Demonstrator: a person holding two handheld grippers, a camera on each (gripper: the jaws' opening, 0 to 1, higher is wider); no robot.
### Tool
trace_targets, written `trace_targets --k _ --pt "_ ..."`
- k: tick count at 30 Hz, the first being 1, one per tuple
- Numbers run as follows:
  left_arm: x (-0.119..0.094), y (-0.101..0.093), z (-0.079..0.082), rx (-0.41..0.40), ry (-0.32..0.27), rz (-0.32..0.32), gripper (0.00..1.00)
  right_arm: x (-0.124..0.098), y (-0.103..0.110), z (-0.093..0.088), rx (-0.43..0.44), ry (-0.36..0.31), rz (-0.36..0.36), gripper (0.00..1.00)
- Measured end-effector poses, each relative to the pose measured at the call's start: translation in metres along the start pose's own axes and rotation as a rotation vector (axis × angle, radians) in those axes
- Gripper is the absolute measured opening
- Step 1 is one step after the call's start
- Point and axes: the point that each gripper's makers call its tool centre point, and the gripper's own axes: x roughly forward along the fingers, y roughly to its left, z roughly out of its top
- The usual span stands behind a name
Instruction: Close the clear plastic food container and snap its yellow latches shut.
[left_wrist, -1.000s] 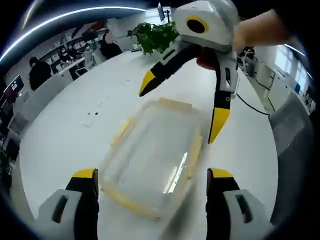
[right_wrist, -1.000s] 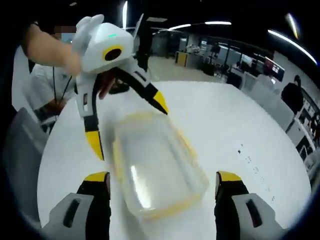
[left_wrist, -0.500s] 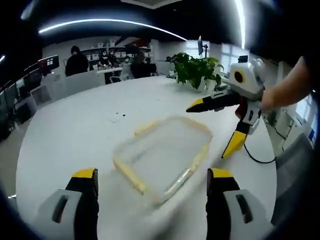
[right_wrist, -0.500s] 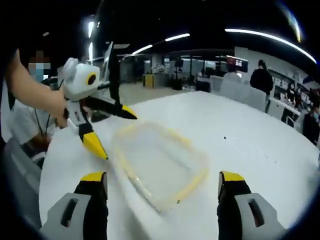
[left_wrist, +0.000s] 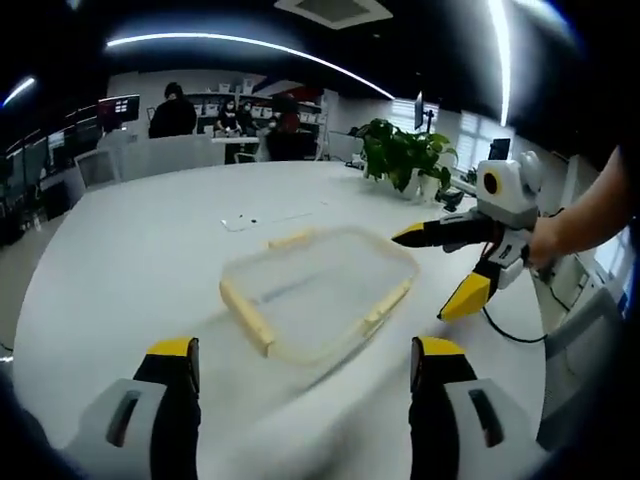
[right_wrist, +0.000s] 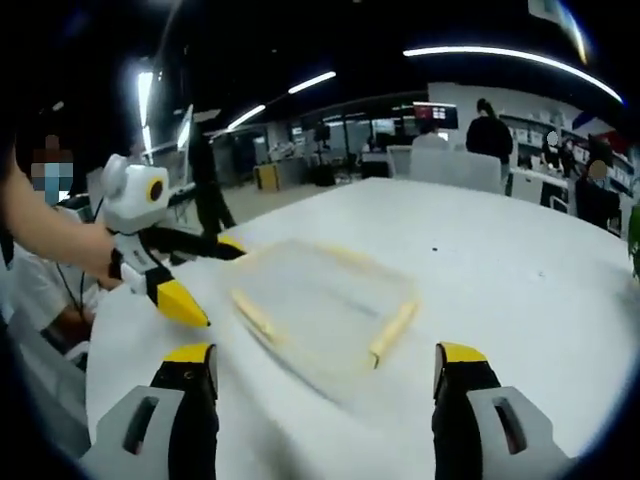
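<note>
Here the left gripper (left_wrist: 300, 362) and right gripper (right_wrist: 327, 370) are both hanging spread wide, holding and touching nothing. The container (left_wrist: 318, 290) is lying on the white table (left_wrist: 120, 260) between them, yellow latches (right_wrist: 391, 331) along its edges, bare tabletop stretching all around it.

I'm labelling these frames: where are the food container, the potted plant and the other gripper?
food container (left_wrist: 320, 290): left gripper view, middle of clear lid.
potted plant (left_wrist: 400, 155): left gripper view, on leaves.
right gripper (left_wrist: 440, 270): left gripper view, between open jaws.
</note>
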Motion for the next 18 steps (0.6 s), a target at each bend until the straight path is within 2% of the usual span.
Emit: trace_targets --k 7,11,18 --pt "-0.007 -0.003 -0.004 -0.006 -0.012 0.0 0.86 -0.006 0.002 0.0 0.015 -0.007 -0.012 0.9" --pt "-0.014 -0.008 -0.01 -0.012 -0.007 0.001 0.86 -0.016 0.003 -0.001 0.019 -0.012 -0.023 0.89" --pt "-0.026 -0.017 -0.011 -0.012 -0.023 -0.006 0.85 -0.033 0.009 -0.007 0.045 -0.004 -0.03 0.88"
